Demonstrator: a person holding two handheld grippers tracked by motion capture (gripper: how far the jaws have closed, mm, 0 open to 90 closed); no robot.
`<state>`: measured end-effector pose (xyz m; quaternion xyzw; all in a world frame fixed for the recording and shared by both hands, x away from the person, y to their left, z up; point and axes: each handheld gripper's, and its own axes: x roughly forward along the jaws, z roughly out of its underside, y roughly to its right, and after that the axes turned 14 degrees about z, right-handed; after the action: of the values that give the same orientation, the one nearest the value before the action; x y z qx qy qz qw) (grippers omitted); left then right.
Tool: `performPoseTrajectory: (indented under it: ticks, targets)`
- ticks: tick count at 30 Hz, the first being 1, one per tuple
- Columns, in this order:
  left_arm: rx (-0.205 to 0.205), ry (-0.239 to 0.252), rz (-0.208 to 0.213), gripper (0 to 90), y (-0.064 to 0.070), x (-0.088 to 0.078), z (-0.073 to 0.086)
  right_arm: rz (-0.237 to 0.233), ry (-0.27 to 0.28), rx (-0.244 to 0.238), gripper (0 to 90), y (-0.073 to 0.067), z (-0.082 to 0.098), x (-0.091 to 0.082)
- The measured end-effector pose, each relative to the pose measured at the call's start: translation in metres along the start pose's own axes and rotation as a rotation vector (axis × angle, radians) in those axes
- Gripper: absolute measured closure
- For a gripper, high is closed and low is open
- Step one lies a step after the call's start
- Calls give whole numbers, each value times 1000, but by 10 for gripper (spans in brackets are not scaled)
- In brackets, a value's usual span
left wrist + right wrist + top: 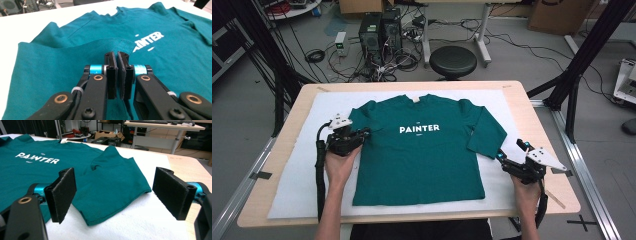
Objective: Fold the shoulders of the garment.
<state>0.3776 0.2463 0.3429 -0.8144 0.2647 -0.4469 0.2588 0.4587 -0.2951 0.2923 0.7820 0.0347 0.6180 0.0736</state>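
A teal T-shirt (422,155) printed PAINTER lies face up on a white mat (302,165). Its left sleeve (55,75) is folded inward over the body. My left gripper (363,133) sits at that fold, its jaws pressed together (117,56) on the sleeve's cuff edge. The right sleeve (488,132) lies spread out to the side, a little rumpled. My right gripper (511,150) rests low on the mat just short of that cuff, open wide (115,185), with the sleeve (112,180) lying ahead between the two pads and touching neither.
The mat covers most of a wooden table (534,117). A black stool (453,61) and computer towers (379,30) with tangled cables stand on the floor behind. Black frame posts (579,60) rise at both sides.
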Motion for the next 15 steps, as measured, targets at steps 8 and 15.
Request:
performPoseTrajectory:
  ticks: [8,15]
  targets:
    - [7,5,49,861,15,20,-4,-2,-9,2,196,0,0,0]
    - [26,12,92,861,32,40,-14,-1,-12,-2,196,-1,0,0]
